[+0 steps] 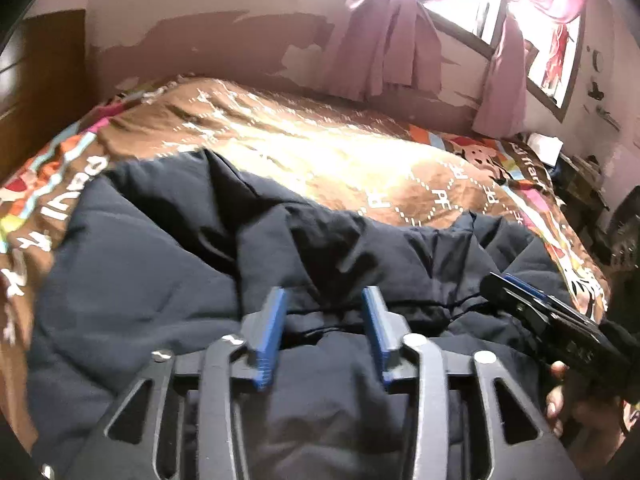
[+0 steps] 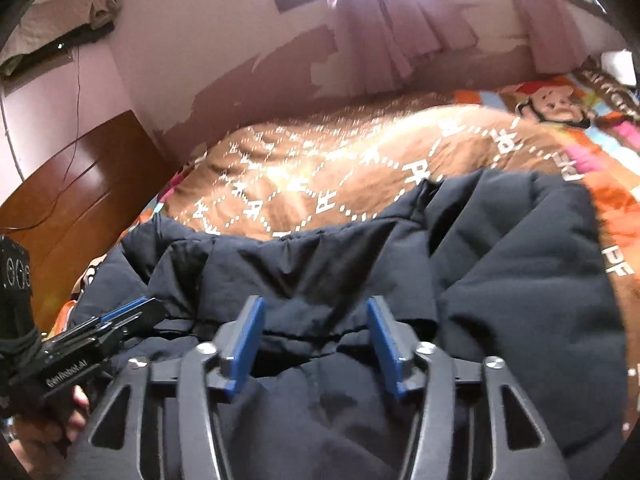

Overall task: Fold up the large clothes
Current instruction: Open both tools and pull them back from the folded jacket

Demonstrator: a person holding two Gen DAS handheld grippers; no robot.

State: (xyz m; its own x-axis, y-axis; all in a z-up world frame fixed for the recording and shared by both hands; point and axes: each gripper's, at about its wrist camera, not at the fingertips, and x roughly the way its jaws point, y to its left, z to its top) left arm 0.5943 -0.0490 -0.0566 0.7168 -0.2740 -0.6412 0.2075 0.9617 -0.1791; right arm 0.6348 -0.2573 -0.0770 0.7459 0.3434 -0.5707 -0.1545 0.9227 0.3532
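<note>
Both my left tongs and right tongs hang half open, holding nothing, over the dark puffy coat spread low in the frame on the bed, ready for folding.

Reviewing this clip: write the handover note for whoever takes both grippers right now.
Left gripper: open, nothing between its pads, over the dark puffer jacket.
Right gripper: open, empty, beside it over the same jacket.
The jacket lies bunched on the brown patterned bedspread, its upper part doubled over towards you.
Done: apparently one fold laid down, still rumpled.
Left: smooth it, fold again into a compact stack.
</note>
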